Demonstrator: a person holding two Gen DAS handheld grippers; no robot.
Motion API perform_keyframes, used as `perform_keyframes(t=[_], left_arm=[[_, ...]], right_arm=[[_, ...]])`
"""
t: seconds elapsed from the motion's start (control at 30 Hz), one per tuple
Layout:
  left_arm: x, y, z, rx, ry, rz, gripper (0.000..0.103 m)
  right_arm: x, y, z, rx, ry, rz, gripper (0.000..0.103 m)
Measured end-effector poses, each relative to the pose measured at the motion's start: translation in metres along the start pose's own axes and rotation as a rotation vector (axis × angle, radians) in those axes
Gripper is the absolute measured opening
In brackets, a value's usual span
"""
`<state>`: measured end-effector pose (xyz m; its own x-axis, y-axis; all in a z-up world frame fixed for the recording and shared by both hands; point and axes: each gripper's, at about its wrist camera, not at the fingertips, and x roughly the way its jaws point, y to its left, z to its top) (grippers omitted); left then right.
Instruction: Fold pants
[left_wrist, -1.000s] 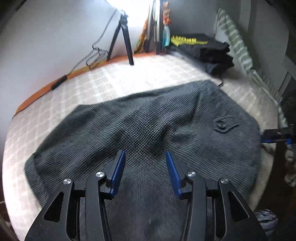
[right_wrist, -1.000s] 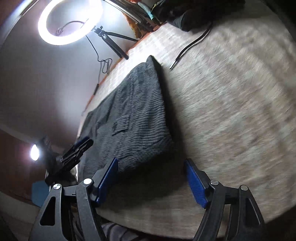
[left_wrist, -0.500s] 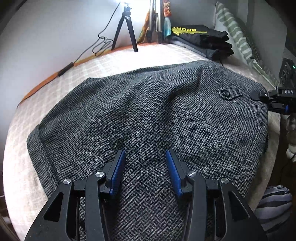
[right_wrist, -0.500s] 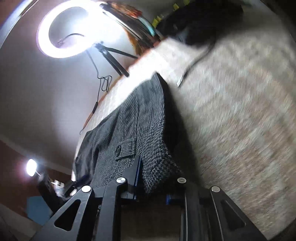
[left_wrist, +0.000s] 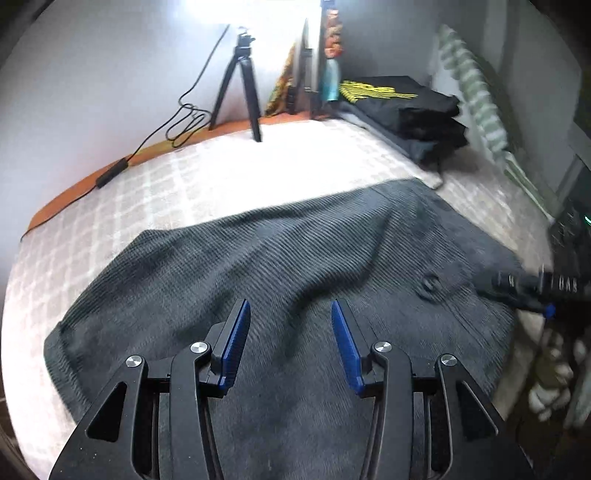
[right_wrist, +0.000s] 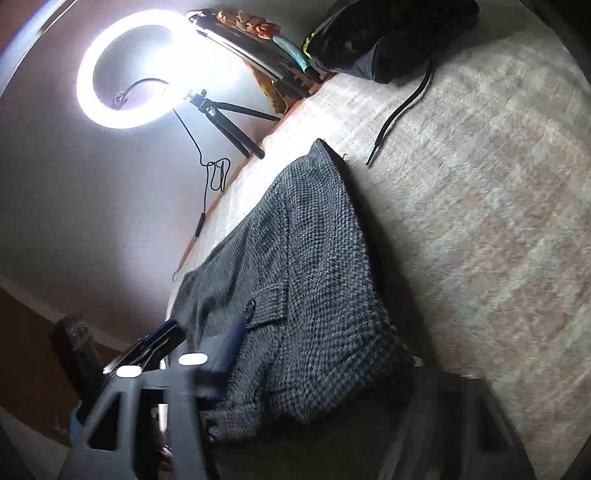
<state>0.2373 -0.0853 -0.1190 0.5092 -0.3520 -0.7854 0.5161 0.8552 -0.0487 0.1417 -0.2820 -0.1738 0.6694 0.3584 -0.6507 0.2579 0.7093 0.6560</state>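
The dark grey houndstooth pants (left_wrist: 288, 258) lie spread on the pale checked bed (left_wrist: 221, 177), with a buttoned pocket flap (left_wrist: 430, 286) at the right. My left gripper (left_wrist: 288, 343) is open and empty, hovering over the near part of the cloth. My right gripper (right_wrist: 310, 373) is at the pants' near corner (right_wrist: 314, 332); its blurred left finger (right_wrist: 232, 343) lies on the pocket flap and the right finger is hidden by cloth. It also shows at the right edge of the left wrist view (left_wrist: 532, 288).
A ring light (right_wrist: 133, 70) on a black tripod (left_wrist: 243, 85) stands at the far edge with its cable (left_wrist: 181, 122). A stack of folded black clothes (left_wrist: 402, 107) sits at the far right corner. A black cord (right_wrist: 399, 114) lies on the bed.
The left gripper has lifted and drawn back from the cloth. The right gripper, which closed onto the pants' corner half a second ago, now looks spread wider and blurred with motion.
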Motion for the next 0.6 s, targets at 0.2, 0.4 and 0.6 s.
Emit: perform_keyframes(t=[0.2,0.4,0.6], left_arm=[[0.034,0.012,-0.004,-0.055,0.049,0.034,0.044],[0.030,0.012,-0.011,-0.047,0.028,0.025,0.045],[-0.017,0.005,-0.027,-0.082,-0.035,-0.036,0.045]], right_arm=[[-0.008,0.027,0.005,-0.168,-0.039,-0.086,0.015],[-0.007,0.043,0.008,-0.247,-0.040,-0.144,0.014],[-0.020,0.073,0.007,-0.377,-0.079,-0.204,0.014]])
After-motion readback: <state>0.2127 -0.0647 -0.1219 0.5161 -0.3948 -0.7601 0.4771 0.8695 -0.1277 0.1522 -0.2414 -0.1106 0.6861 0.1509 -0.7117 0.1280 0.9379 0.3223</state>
